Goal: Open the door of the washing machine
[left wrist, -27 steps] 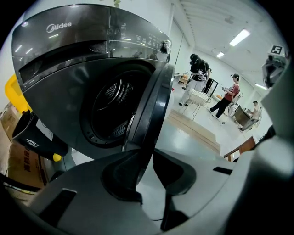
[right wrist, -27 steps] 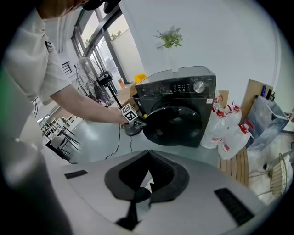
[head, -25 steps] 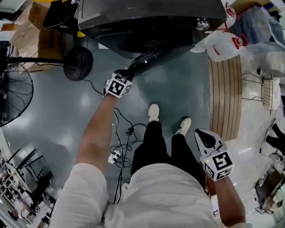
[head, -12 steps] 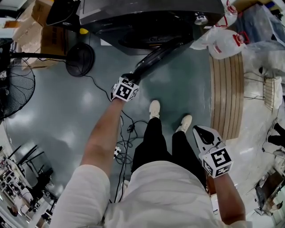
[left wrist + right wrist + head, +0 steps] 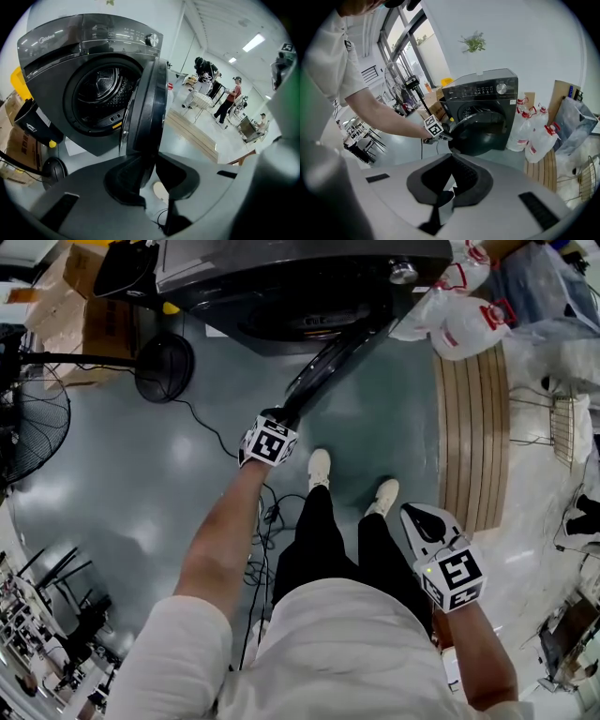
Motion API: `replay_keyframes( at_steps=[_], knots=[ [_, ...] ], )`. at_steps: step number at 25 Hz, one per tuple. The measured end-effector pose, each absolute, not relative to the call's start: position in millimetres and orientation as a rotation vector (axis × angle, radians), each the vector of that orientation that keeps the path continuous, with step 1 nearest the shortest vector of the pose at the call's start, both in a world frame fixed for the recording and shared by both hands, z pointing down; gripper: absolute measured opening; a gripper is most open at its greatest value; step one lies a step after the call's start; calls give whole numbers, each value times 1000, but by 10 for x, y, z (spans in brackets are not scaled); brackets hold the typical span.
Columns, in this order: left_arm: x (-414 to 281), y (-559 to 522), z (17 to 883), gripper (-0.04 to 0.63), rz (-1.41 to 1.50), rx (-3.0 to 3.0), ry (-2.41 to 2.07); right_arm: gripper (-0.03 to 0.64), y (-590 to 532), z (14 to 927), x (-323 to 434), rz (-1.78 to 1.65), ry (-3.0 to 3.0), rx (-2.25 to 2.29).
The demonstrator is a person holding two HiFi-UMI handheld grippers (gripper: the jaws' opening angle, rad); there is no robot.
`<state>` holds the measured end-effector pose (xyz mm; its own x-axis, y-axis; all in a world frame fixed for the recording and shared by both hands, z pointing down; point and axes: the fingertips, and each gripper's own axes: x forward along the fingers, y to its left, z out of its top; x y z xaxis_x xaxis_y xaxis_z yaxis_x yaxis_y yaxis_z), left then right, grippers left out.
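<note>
The dark grey washing machine (image 5: 309, 277) stands at the top of the head view, its drum showing in the left gripper view (image 5: 101, 96). Its round door (image 5: 328, 367) is swung out toward me, edge-on in the left gripper view (image 5: 147, 108). My left gripper (image 5: 278, 416) is shut on the door's free edge, which sits between its pads (image 5: 150, 161); the jaws have just been closing on that edge. My right gripper (image 5: 419, 518) hangs low by my right leg, away from the machine, open with nothing between its pads (image 5: 447, 187).
A standing fan (image 5: 28, 423) and a round black base (image 5: 164, 367) sit left of the machine, with cardboard boxes (image 5: 75, 296) behind. Water jugs (image 5: 469, 329) and a wooden pallet (image 5: 473, 427) lie to the right. Cables (image 5: 262, 521) trail by my feet. People (image 5: 227, 98) stand far off.
My left gripper has moved toward me and to the right with the door's edge in it, and the door has swung further out from the machine. The right gripper shifted slightly.
</note>
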<state>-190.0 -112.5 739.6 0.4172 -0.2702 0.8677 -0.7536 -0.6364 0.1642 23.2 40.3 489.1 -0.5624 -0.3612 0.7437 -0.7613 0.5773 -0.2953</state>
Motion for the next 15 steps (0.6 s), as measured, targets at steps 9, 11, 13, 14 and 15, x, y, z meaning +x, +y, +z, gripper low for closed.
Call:
replay_keyframes(
  at_steps=[9, 11, 13, 14, 15],
  knots=[
    [-1528, -793, 7416, 86, 1138, 2072, -878, 9, 465, 4915, 491, 810, -2180, 895],
    [-1418, -709, 7421, 87, 1129, 2064, -873, 9, 490, 4914, 562, 812, -2178, 897],
    [-1305, -642, 7407, 89, 1119, 2063, -867, 9, 513, 4908, 620, 814, -2176, 897],
    [-1248, -611, 7396, 89, 1114, 2060, -866, 9, 526, 4903, 647, 814, -2176, 896],
    [-1188, -572, 7387, 91, 1111, 2054, -864, 9, 541, 4900, 678, 814, -2176, 895]
  ],
)
